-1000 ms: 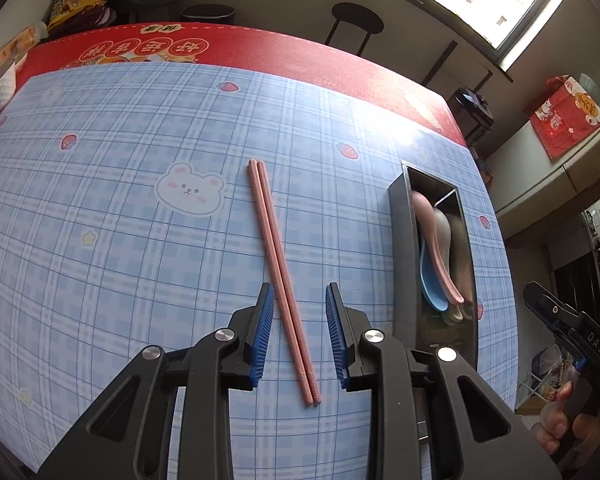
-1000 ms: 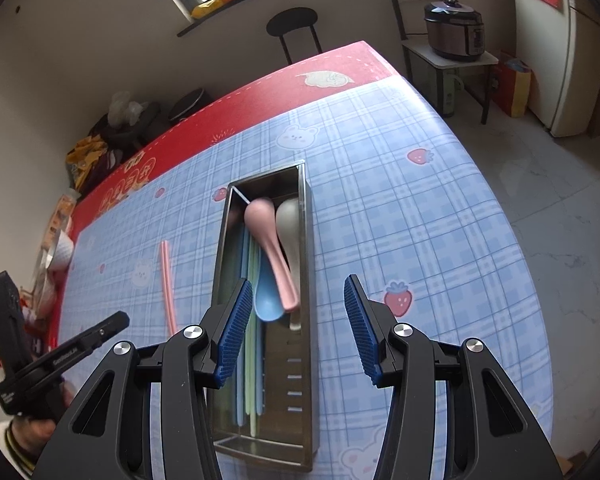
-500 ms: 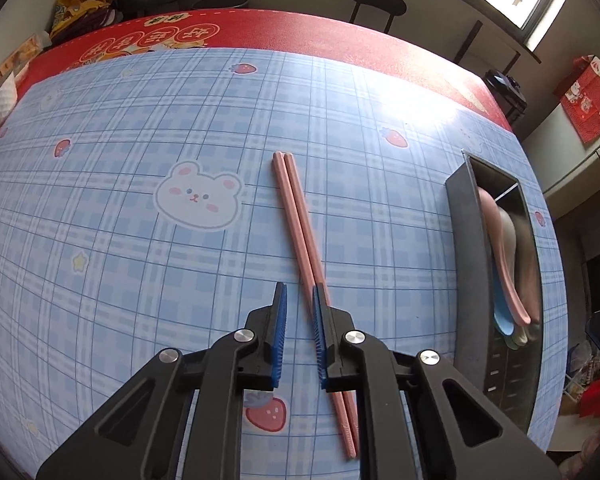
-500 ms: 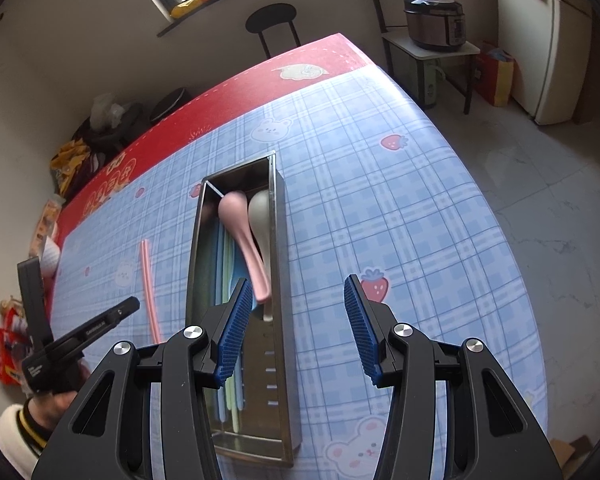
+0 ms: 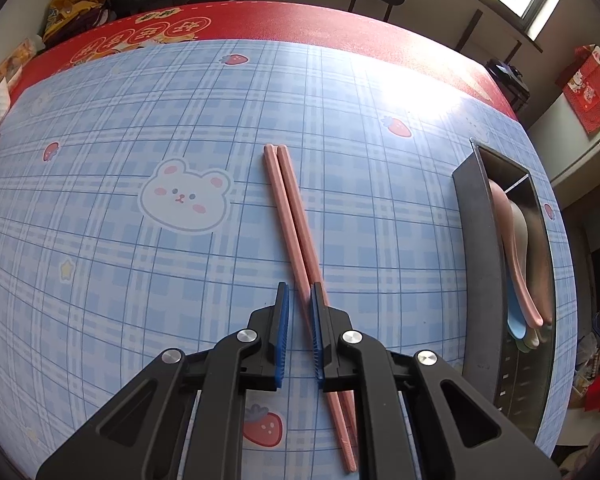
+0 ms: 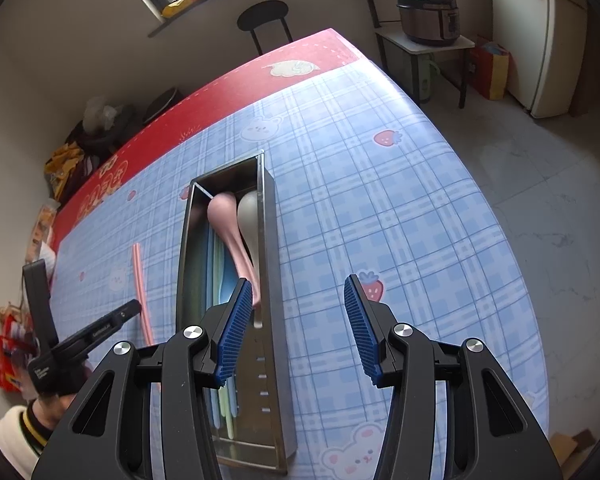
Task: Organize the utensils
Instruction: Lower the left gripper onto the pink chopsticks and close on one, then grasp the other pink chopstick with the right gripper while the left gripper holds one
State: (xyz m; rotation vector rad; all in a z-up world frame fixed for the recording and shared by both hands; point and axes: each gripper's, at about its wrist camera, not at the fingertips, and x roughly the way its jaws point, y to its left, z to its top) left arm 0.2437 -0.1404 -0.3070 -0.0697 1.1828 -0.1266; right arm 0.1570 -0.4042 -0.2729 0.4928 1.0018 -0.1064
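- Our left tongs (image 5: 299, 322) have narrowed from wide apart a second ago to a slim gap straddling the pink chopsticks (image 5: 296, 224), which lie flat on the table (image 5: 100, 240); whether the pads already pinch them we cannot tell.
- We judge the pickup is under way, the steel tray (image 6: 270, 280) being the likely destination.
- Our right tongs (image 6: 296, 328) stay released, hovering above the tray's near end.
- Only the right view shows the tray's interior: pink spoon (image 6: 230, 228), white spoon (image 6: 249, 216), pastel chopsticks; the left view alone shows how the pads sit beside the pair.
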